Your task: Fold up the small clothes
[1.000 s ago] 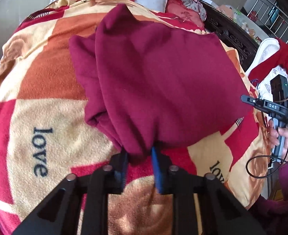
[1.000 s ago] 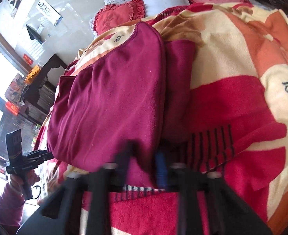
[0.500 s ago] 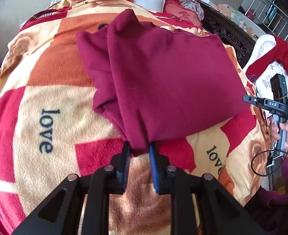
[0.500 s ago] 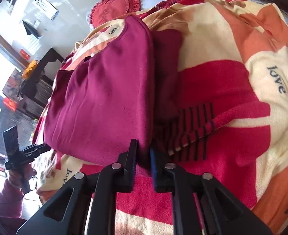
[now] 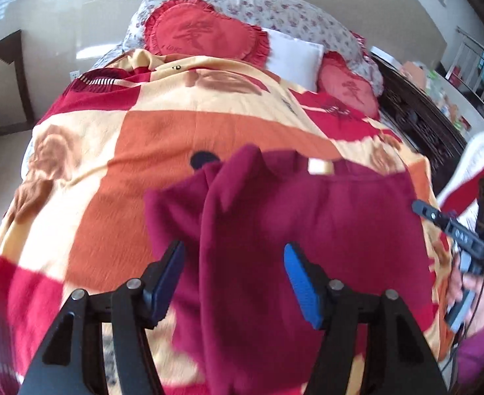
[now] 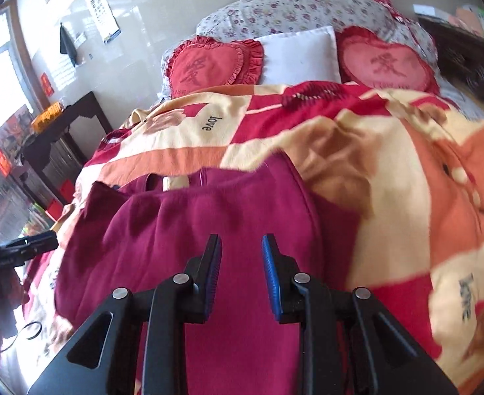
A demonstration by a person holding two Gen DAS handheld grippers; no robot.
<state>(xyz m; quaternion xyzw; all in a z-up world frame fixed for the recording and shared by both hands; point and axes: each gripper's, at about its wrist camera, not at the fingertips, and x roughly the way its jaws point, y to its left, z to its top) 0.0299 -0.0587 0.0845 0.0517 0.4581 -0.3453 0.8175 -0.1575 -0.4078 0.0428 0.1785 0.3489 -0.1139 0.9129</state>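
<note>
Both sets of jaws stand apart and grip nothing. The left gripper [image 5: 233,279] has its jaws spread wide over the near part of the garment [image 5: 308,247]; the right gripper [image 6: 242,273] shows a narrower gap, also over maroon cloth, and whether its pads rest on the cloth or hang just above it cannot be told.

The garment is a maroon fleece top lying on the blanket [image 5: 163,138] at the near side of the bed. One side is folded over the body, leaving a long lengthwise ridge; the collar and its pale label [image 5: 319,166] lie at the far end.

The fleece looks soft, limp and light, thick enough to bunch, and not slippery against the fuzzy blanket. It will sag from any single pinch, so a hold on the doubled hem or the folded edge, one gripper to each corner, seems best; a shallow pinch risks catching only the top layer.

Beyond it lie heart cushions [image 5: 205,38] and a white pillow [image 5: 293,57] at the head, well clear. Red-and-white clothes [image 5: 472,164] lie to the right. Nothing lies on the garment; the blanket itself could be snagged.
</note>
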